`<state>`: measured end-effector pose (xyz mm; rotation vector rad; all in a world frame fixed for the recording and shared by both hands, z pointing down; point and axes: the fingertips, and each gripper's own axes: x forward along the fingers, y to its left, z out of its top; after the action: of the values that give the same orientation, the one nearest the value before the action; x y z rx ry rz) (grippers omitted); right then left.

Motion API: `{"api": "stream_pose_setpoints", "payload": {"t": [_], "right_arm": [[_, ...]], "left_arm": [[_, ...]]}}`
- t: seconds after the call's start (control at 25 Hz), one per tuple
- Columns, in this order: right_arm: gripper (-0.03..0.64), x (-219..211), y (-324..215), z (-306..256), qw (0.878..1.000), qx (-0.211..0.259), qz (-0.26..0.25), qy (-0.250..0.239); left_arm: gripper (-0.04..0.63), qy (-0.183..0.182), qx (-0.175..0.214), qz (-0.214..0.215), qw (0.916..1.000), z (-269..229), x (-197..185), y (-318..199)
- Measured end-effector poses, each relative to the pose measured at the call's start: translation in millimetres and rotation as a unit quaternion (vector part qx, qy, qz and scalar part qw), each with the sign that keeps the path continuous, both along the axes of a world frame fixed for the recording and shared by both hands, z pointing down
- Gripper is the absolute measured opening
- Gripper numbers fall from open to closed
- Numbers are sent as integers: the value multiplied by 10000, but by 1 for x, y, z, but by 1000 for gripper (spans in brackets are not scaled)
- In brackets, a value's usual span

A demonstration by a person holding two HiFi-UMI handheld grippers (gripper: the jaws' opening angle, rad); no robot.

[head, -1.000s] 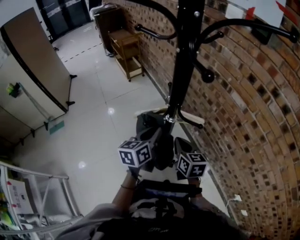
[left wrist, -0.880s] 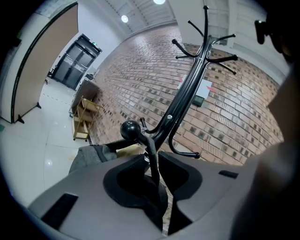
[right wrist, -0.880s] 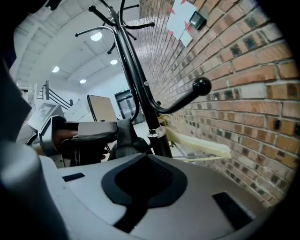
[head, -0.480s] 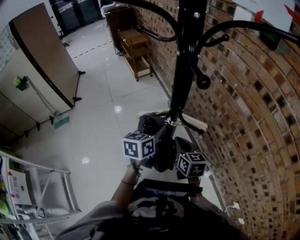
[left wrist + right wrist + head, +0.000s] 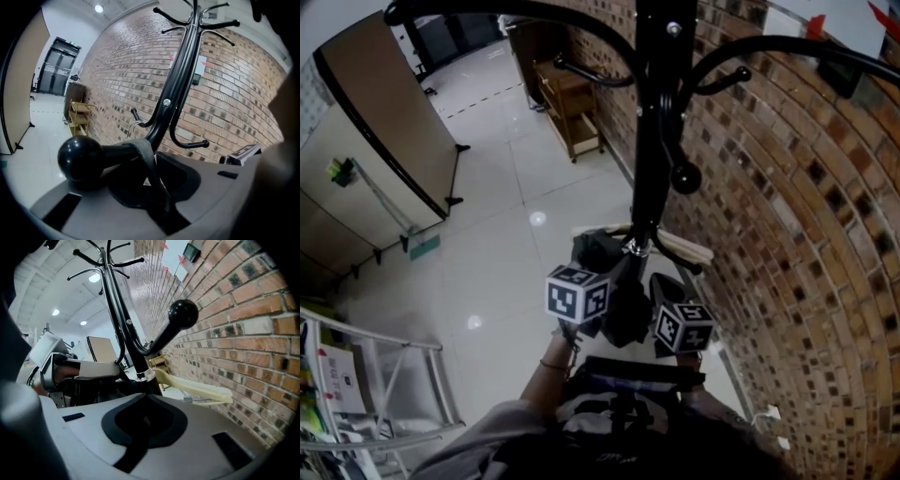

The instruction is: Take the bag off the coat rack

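A black coat rack (image 5: 652,122) stands against the brick wall. A dark bag (image 5: 609,281) hangs low on it, just ahead of both grippers. In the left gripper view its grey strap (image 5: 143,157) is draped over a knob-ended hook (image 5: 79,157) and runs down into the seam of my left gripper (image 5: 157,185). Those jaws are closing with the strap between them. My left gripper (image 5: 609,286) sits at the bag's left side and my right gripper (image 5: 666,300) at its right. The jaws of the right gripper (image 5: 145,420) stand together with nothing visible between them, below another knobbed hook (image 5: 180,315).
A cream wooden hanger (image 5: 192,387) hangs on the rack pole near the brick wall (image 5: 787,234). A wooden shelf cart (image 5: 572,98) stands further along the wall. A folding partition (image 5: 384,122) and a metal rack (image 5: 375,375) stand to the left on the glossy floor.
The left gripper's cube has risen a little toward the rack. The head view has shifted, so the pole sits further left. The right gripper has barely moved.
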<state>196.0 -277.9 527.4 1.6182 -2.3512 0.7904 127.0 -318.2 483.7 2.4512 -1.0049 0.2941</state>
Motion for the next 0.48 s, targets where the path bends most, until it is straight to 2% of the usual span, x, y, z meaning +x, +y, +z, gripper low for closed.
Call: {"api": "stream_pose_setpoints", "payload": {"t": [0.2,0.48], "right_arm": [[8,2,-4,0,10000,-6,32,-22],[8,7,-5,-5,9999,46,136,-39]], "left_arm": [[50,398,95,172,9990,-7,-1,3],[43,787,-206,-88,9966,-12,-6,7]]}}
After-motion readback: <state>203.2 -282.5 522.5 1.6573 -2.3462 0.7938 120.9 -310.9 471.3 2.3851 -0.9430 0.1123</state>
